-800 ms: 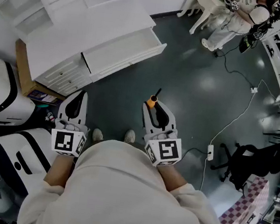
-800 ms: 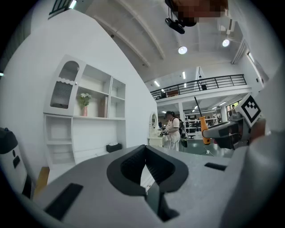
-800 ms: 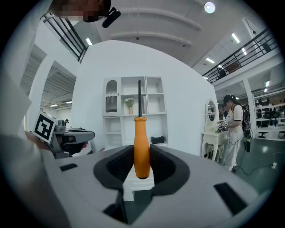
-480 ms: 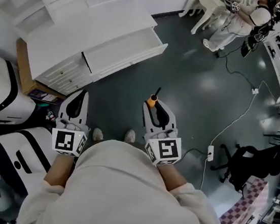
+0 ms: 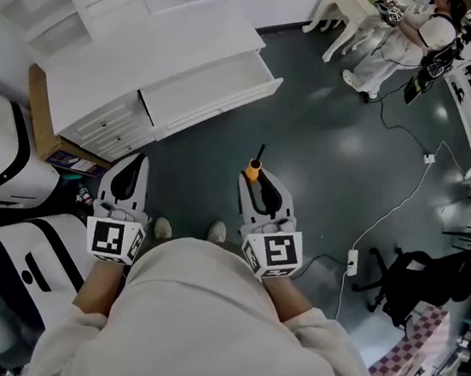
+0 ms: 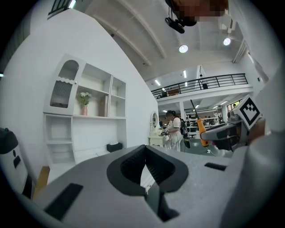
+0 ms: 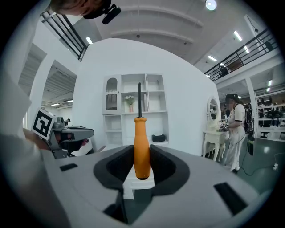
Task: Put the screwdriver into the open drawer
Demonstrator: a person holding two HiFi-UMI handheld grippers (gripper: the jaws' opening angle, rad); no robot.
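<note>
Orange-handled screwdriver (image 7: pixel 142 147), white drawer (image 5: pixel 210 85), dark grey floor (image 5: pixel 326 152)

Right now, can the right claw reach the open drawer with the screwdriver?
Probably yes. The right claw holds the screwdriver over bare floor. The open drawer lies ahead and to its left with nothing between them, and the left claw sits off to the side.
</note>
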